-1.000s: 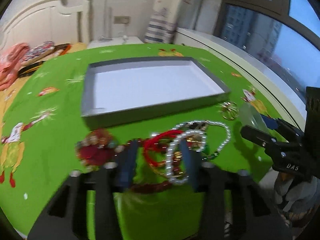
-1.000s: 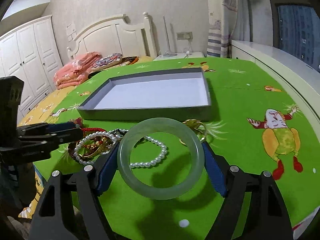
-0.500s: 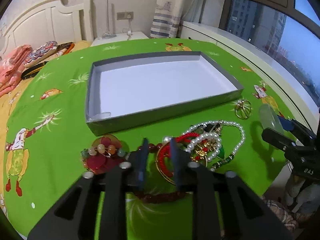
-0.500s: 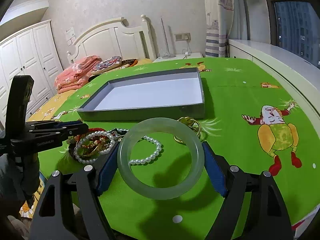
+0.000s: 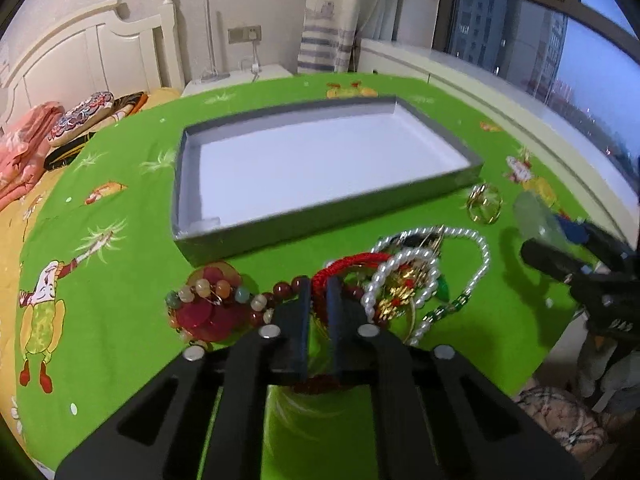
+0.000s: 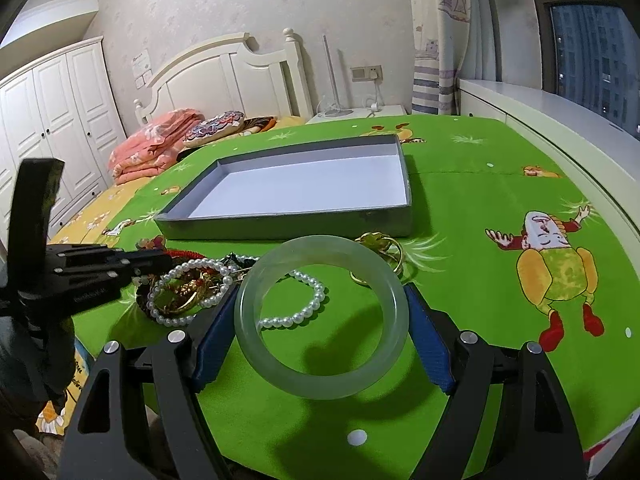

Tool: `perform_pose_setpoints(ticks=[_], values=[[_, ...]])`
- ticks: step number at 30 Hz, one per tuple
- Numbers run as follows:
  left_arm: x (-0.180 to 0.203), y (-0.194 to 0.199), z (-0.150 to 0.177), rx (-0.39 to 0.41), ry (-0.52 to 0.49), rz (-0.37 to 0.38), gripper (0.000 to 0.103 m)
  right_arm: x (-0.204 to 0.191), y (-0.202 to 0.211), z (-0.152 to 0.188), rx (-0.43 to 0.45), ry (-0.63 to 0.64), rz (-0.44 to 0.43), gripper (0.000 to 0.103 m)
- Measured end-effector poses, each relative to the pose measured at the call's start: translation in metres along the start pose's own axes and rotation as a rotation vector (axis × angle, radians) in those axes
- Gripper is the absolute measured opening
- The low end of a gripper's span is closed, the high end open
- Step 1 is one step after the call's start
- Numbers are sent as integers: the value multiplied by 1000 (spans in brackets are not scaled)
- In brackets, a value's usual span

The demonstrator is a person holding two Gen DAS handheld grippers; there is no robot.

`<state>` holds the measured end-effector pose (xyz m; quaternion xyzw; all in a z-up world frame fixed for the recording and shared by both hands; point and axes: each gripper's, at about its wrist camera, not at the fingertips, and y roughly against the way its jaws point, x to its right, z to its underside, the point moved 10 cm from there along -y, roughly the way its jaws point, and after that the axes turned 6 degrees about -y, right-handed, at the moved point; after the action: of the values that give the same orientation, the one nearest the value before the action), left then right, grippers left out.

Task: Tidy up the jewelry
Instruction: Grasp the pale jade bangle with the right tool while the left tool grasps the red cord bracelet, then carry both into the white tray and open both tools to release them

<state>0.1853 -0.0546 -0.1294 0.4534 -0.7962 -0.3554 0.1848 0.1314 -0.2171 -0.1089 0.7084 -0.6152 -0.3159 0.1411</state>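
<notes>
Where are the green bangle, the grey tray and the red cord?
Green bangle point(image 6: 320, 376), right wrist view, near rim.
Grey tray point(image 5: 320, 224), left wrist view, front wall.
Red cord point(image 5: 352, 261), left wrist view, top of its loop.

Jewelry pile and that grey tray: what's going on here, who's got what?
A person works two handheld grippers over a green tablecloth. The left gripper is shut on a red cord bracelet at the edge of the tangled pile. The right gripper holds a pale green jade bangle between its pads. The grey tray behind has no jewelry in it.
</notes>
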Motion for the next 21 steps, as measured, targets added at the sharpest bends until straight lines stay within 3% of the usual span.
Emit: perform_pose_setpoints(ticks=[11, 21], values=[[-8, 40, -52, 121, 14, 18, 5, -2, 7, -19, 32, 25, 0, 76], [-26, 21, -95, 107, 15, 23, 5, 9, -20, -57, -10, 78, 35, 76]])
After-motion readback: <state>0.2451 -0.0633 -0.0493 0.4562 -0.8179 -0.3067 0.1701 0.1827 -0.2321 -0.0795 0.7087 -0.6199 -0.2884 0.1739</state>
